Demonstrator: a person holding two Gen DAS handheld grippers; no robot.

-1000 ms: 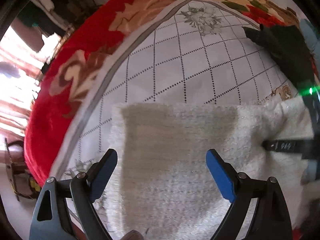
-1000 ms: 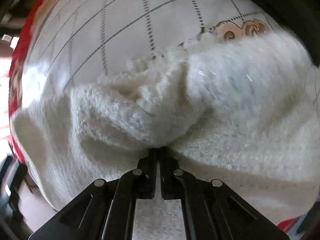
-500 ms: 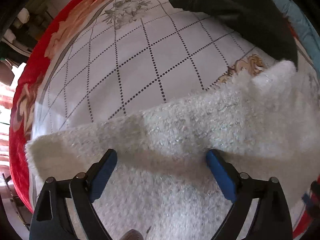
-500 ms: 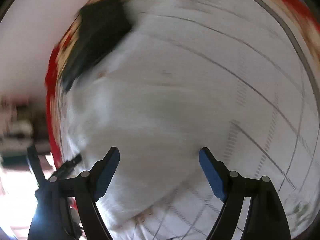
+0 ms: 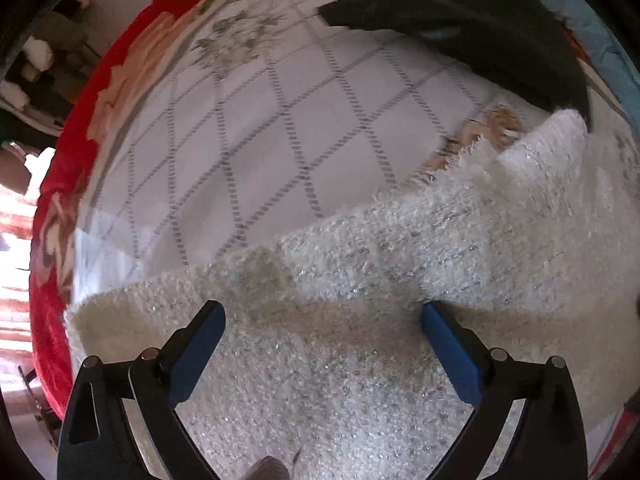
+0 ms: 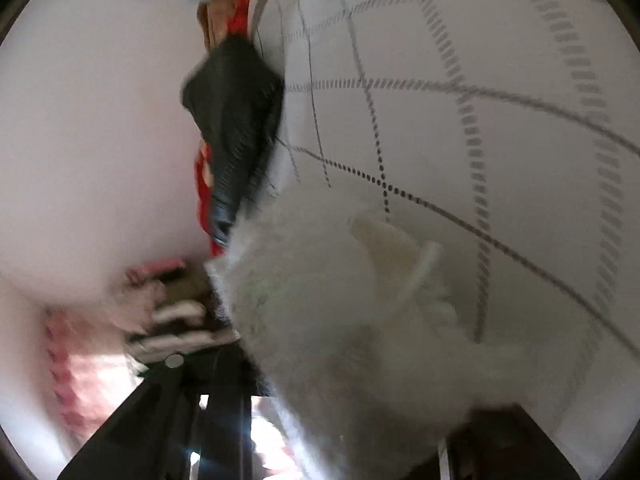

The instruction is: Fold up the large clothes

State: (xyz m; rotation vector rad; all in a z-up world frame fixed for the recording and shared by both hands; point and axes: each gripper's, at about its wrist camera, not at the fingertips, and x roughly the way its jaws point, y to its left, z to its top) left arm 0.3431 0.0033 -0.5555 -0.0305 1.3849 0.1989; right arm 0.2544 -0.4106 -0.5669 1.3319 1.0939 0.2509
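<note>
Covering most of both views, a bedspread (image 5: 280,128) with a red floral border and a pale centre crossed by dotted diamond lines carries everything else; no brand, label or writing can be read anywhere on it. On it lies a fluffy white sweater (image 5: 360,320) flecked with shiny thread, its long axis running from the lower left of the left wrist view up to the upper right, where one fuzzy corner reaches a dark garment (image 5: 480,16) spread near the far edge. Beyond that, a strip of light blue fabric (image 5: 600,52) shows at the rim.

The left gripper (image 5: 322,314) points steeply down over the sweater, its 2 blue-padded jaws spread wide after opening further just now, the knit lying under and between them without being pinched.

In the right wrist view, blurred, a bunched end of the sweater (image 6: 360,320) fills the lower middle, with the dark garment (image 6: 236,128) at the bed's edge above it. The right gripper (image 6: 348,412) has just been closing, and its fingertips are buried in the bunched knit, so I cannot tell whether it pinches the fabric.
</note>
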